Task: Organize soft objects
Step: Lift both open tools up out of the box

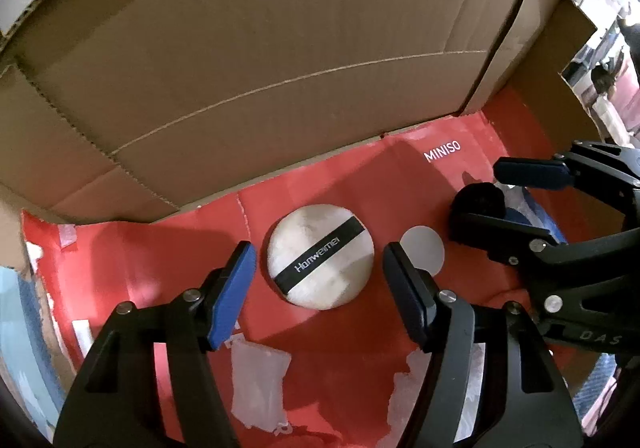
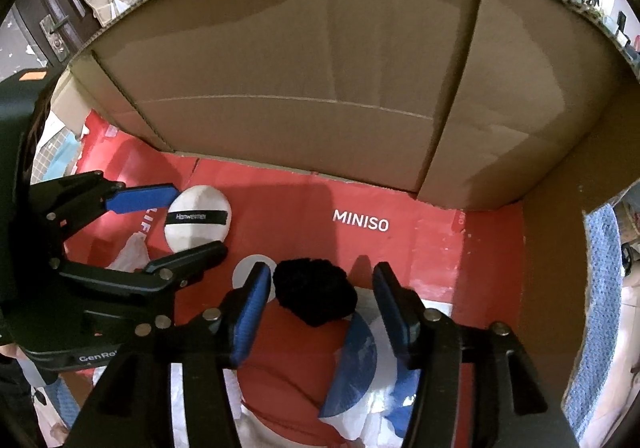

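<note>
A round white powder puff (image 1: pixel 320 255) with a black band lies flat on the red floor of a cardboard box. My left gripper (image 1: pixel 318 288) is open, its blue pads either side of the puff and just above it. The puff also shows in the right wrist view (image 2: pixel 198 223), between the left gripper's fingers (image 2: pixel 186 219). A black fluffy puff (image 2: pixel 314 290) lies on the red floor. My right gripper (image 2: pixel 322 312) is open around it, not touching. In the left wrist view the right gripper (image 1: pixel 476 195) straddles the black puff (image 1: pixel 482 199).
Brown cardboard walls (image 2: pixel 288 87) stand close behind and to the right. The red floor (image 2: pixel 440 248) bears white MINISO lettering (image 2: pixel 360 221), torn white patches and a blue and white print (image 2: pixel 356 360). A white disc mark (image 1: pixel 424 249) lies right of the white puff.
</note>
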Motion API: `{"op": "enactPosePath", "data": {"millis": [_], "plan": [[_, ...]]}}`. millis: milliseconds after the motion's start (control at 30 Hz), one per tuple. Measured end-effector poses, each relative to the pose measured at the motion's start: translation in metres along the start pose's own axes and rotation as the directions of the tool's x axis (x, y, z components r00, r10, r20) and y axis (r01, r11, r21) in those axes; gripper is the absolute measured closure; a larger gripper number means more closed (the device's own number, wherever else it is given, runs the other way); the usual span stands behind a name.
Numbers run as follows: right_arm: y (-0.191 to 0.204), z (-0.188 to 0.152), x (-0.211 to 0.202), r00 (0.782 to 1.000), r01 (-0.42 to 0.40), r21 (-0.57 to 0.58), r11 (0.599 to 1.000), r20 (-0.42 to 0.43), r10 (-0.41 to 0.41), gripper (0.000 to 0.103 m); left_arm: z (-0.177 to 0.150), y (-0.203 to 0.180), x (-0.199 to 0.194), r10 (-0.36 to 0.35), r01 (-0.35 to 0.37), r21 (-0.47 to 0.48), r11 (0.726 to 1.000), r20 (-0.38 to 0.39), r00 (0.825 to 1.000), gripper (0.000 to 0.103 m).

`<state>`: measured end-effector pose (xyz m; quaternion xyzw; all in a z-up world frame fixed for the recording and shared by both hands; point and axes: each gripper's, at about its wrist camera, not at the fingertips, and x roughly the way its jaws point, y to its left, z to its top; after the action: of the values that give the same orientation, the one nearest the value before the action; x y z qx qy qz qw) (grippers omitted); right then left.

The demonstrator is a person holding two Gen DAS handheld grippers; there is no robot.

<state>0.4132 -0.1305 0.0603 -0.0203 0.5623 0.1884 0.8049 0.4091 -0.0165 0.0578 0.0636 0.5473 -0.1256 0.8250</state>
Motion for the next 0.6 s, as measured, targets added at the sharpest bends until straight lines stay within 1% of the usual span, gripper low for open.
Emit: {"op": "enactPosePath", "data": {"millis": [133, 333, 467, 533, 567, 600], "plan": [[-0.005, -0.001, -0.009, 1.000, 0.001, -0.002, 1.000, 0.011, -0.001, 0.045, 0.000, 0.001, -0.008, 0.001, -0.001, -0.011, 1.000, 0.011, 1.000, 0.038], [-0.018, -0.004, -0.029, 0.999, 0.012, 0.000, 1.000, 0.030, -0.012, 0.044, -0.011, 0.001, -0.033, -0.005, 0.007, -0.025, 1.000, 0.047, 0.999, 0.038], [-0.023, -0.012, -0.052, 0.998, 0.007, 0.009, 1.000, 0.064, -0.008, 0.039, -0.021, 0.002, -0.057, -0.008, 0.013, -0.049, 0.999, 0.096, 0.995, 0.038], [-0.025, -0.015, -0.066, 0.996, 0.011, 0.008, 1.000, 0.084, -0.012, 0.038, -0.025, 0.008, -0.067, -0.005, 0.012, -0.058, 0.998, 0.126, 0.992, 0.034], [-0.023, -0.018, -0.072, 0.995, 0.013, 0.009, 1.000, 0.095, -0.013, 0.036, -0.029, 0.010, -0.076, -0.002, 0.011, -0.060, 0.998, 0.146, 0.989, 0.030], [-0.018, -0.022, -0.079, 0.994, 0.013, 0.010, 1.000, 0.106, -0.014, 0.034, -0.036, 0.006, -0.080, 0.002, 0.007, -0.059, 0.998, 0.160, 0.987, 0.029]]}}
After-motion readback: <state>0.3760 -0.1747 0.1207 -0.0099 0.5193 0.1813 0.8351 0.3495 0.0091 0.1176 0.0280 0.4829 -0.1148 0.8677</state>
